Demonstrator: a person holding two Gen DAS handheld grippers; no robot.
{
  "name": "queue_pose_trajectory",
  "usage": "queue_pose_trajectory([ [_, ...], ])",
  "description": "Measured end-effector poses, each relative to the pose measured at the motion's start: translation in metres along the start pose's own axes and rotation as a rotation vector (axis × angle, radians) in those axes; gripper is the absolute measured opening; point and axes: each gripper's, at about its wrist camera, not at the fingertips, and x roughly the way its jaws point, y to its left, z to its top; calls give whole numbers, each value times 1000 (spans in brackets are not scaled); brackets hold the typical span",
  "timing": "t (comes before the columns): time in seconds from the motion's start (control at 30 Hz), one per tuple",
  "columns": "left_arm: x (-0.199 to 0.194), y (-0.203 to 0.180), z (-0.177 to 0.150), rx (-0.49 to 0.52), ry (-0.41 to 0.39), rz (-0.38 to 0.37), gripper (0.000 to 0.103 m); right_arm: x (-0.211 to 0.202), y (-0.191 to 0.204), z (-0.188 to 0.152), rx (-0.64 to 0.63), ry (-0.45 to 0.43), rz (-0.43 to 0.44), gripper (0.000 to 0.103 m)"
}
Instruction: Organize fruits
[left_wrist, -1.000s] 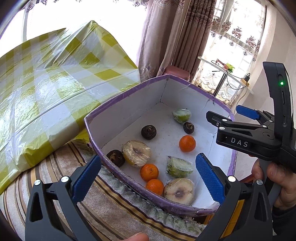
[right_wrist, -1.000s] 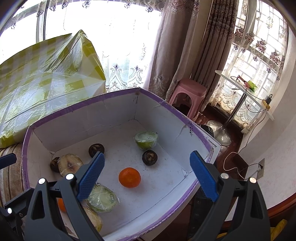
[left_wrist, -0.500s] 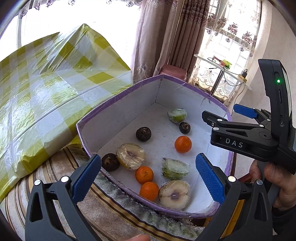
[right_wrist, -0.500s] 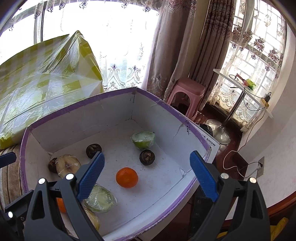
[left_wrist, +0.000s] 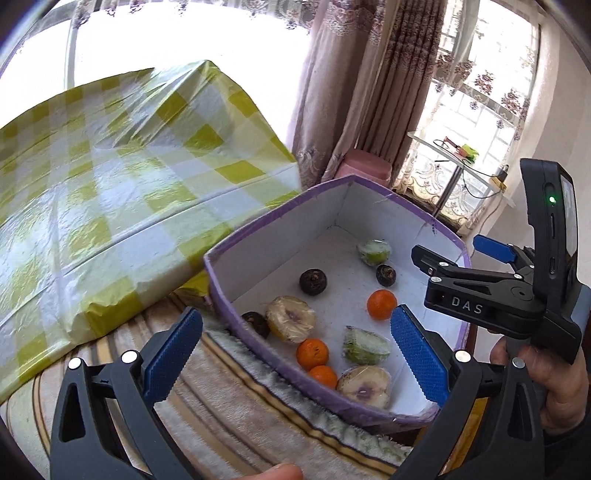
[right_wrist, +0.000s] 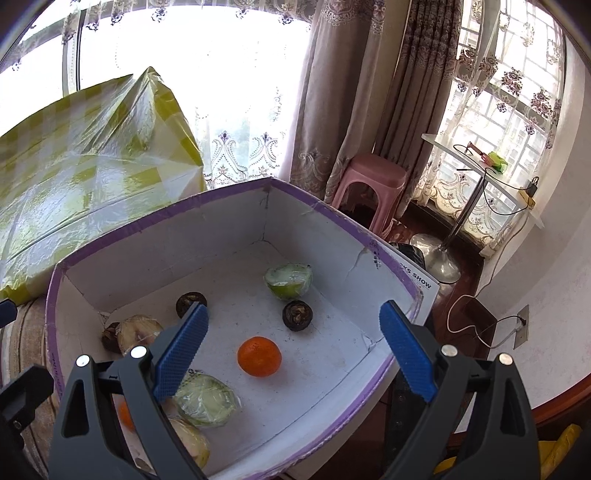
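Observation:
A white box with a purple rim (left_wrist: 280, 214) (right_wrist: 332, 216) holds loose fruit: three oranges (left_wrist: 381, 304) (right_wrist: 259, 356), plastic-wrapped green halves (left_wrist: 373, 252) (right_wrist: 289, 280), wrapped pale halves (left_wrist: 290, 319) and dark round fruits (left_wrist: 313, 281) (right_wrist: 297, 315). My left gripper (left_wrist: 295, 354) is open and empty, above the box's near rim. My right gripper (right_wrist: 291, 350) is open and empty, above the box with the lone orange between its blue pads (right_wrist: 181, 354). The right gripper also shows in the left wrist view (left_wrist: 480, 295).
A table with a yellow-checked plastic cover (left_wrist: 110, 192) stands to the left. The box rests on a striped cloth (left_wrist: 240, 413). A pink stool (right_wrist: 373, 184), a small glass side table (right_wrist: 480, 173), curtains and a floor cable (right_wrist: 480, 321) lie beyond.
The left wrist view has swung left and back, so the box sits further right and lower in it. The right wrist view has shifted a little over the box. Both grippers stay open.

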Motion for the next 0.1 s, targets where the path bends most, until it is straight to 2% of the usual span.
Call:
queue_pose_trajectory([
  [0.1, -42, 51, -12, -105, -60, 104, 99, -13, 46, 4, -51, -1, 123, 101],
])
